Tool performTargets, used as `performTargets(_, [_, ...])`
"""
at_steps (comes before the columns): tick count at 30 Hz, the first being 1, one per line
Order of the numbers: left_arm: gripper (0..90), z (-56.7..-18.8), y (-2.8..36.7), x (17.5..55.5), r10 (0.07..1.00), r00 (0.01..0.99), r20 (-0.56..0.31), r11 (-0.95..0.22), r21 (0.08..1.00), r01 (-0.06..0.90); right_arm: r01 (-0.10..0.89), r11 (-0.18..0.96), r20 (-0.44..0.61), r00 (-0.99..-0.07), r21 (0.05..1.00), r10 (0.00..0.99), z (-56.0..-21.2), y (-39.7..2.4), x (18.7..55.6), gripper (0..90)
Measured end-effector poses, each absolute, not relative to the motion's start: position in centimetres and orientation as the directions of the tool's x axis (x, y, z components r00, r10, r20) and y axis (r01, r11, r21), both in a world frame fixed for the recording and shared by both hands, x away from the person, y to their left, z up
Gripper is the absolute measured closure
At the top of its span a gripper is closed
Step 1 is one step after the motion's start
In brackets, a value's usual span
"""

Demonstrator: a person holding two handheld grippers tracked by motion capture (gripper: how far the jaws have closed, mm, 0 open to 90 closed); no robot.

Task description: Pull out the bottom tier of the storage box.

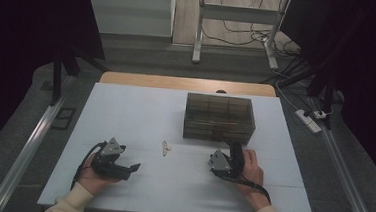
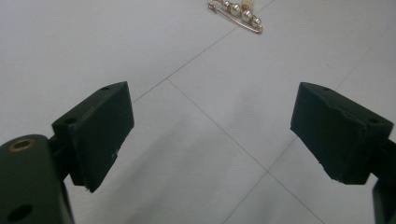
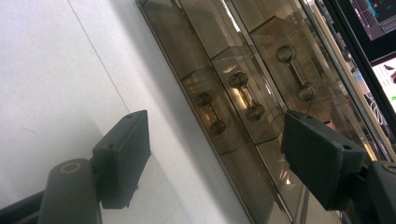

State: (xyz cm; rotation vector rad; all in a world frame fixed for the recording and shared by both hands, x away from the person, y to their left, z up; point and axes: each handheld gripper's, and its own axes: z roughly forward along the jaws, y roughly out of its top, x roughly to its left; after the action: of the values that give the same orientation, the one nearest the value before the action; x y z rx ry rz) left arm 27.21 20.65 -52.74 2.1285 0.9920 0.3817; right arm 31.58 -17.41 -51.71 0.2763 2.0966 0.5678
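Seen from the high view, a person's two hands rest on a white tabletop (image 1: 125, 111), each holding a black two-jaw tool: the left tool (image 1: 134, 167) lies low near the front left and points toward the middle, while the right tool (image 1: 234, 148) points away from the person at a smoky brown see-through plastic drawer box (image 1: 219, 117) standing toward the far right of the tabletop. Between the two hands, slightly nearer the left one and apart from both, lies a small gold brooch pin set with pale pearl beads (image 1: 166, 148), flat on the bare surface and in front of the box's left corner. In the left gripper view, the left tool (image 2: 212, 133) has its jaws spread wide with only tabletop between them; the pearl brooch pin (image 2: 239, 14) lies ahead at the top edge, well clear of both pads. In the right gripper view, the right tool (image 3: 217, 156) likewise stands spread, nothing pinched, its jaws framing the front of the drawer box (image 3: 196, 56), where three rounded bar handles (image 3: 246, 95) sit side by side on the tinted drawer fronts, close ahead of the pads but not touched by them.
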Motion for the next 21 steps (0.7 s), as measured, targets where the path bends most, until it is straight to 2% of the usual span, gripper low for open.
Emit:
performTargets(10, [12.4,-52.74,20.68,27.22,0.753,0.656,-0.042,-0.422,0.734,0.532,-0.023,0.869,-0.733,-0.55,0.493,0.401,-51.77,-17.33,31.93,24.6])
performTargets(21, [12.4,-52.74,20.66,27.22,0.752,0.657,-0.042,-0.424,0.734,0.531,-0.032,0.879,-0.75,-0.538,0.475,0.385,-51.97,-17.15,32.06,30.9])
